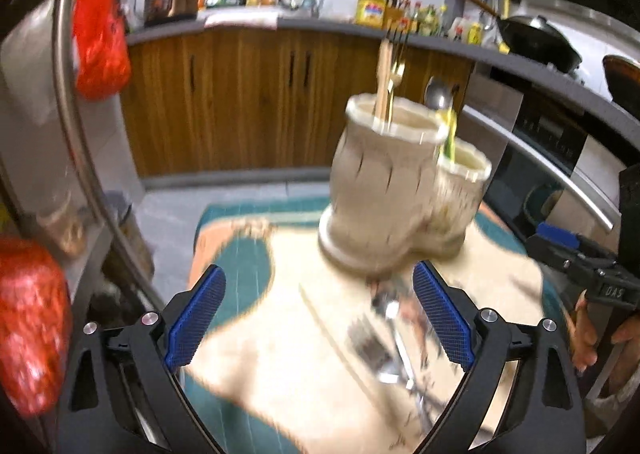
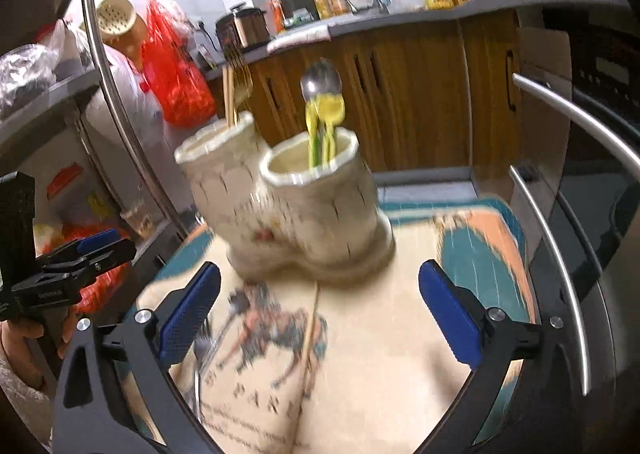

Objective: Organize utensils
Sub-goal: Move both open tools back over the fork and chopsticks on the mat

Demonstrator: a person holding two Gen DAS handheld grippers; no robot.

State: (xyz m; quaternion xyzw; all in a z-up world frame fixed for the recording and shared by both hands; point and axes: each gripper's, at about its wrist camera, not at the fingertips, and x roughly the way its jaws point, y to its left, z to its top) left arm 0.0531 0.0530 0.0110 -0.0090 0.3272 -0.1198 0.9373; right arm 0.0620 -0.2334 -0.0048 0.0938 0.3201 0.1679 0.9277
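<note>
A cream ceramic utensil holder point(image 1: 380, 182) point(image 2: 288, 206) with two joined cups stands at the far side of the table. Its taller cup holds chopsticks point(image 1: 383, 82) and a gold fork point(image 1: 397, 70). The shorter cup holds a metal spoon point(image 2: 320, 80) and yellow-green utensils point(image 2: 326, 122). Several metal utensils point(image 1: 396, 346) lie blurred on the cloth, just inside my left gripper's right finger. My left gripper point(image 1: 318, 274) is open and holds nothing. A single chopstick point(image 2: 310, 334) lies on the cloth between the fingers of my right gripper point(image 2: 320, 274), which is open and empty.
A printed tablecloth point(image 2: 380, 354) with a horse picture covers the small table. Curved metal rails point(image 2: 560, 294) run along both sides. Red bags point(image 1: 100, 22) hang at the left. Wooden cabinets point(image 1: 260, 94) and a crowded counter lie behind, with an oven point(image 1: 552, 134) to the right.
</note>
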